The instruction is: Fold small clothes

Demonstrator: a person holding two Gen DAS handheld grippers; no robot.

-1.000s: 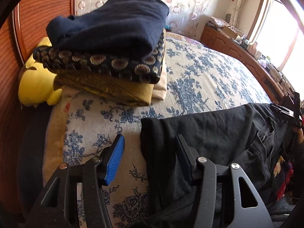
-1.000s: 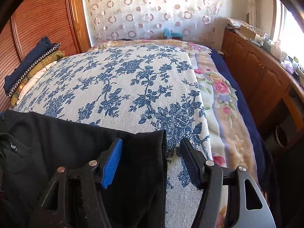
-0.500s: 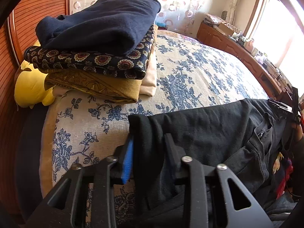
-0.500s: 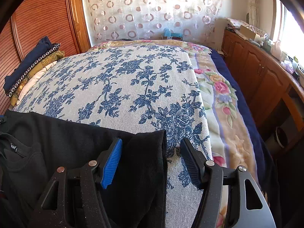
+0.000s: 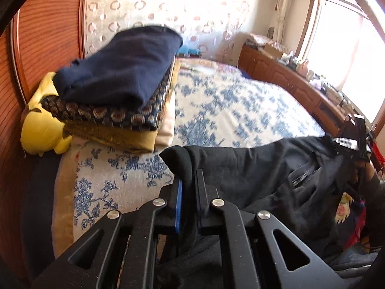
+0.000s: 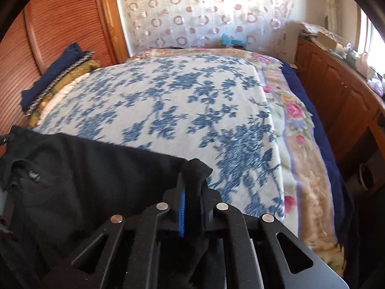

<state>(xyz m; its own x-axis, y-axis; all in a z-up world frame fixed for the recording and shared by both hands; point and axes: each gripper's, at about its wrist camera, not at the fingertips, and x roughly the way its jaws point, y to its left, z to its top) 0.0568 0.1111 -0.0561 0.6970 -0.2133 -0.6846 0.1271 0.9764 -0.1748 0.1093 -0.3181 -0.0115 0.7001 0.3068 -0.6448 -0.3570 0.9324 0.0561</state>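
Pinching one corner of the black garment (image 5: pixel 252 168), the left gripper (image 5: pixel 189 185) has both fingers pressed together on a bunched fold of the cloth. The right gripper (image 6: pixel 192 185) clamps the opposite corner of the same garment (image 6: pixel 84 168) in the same way, so the fabric stretches between them along the near edge of the bed. Under it lies the blue floral bedspread (image 6: pixel 180 101). Further away, close to the wooden headboard (image 5: pixel 48 36), a stack of folded clothes (image 5: pixel 115 91) rests on the bed with a yellow plush toy (image 5: pixel 43 130) just beside it.
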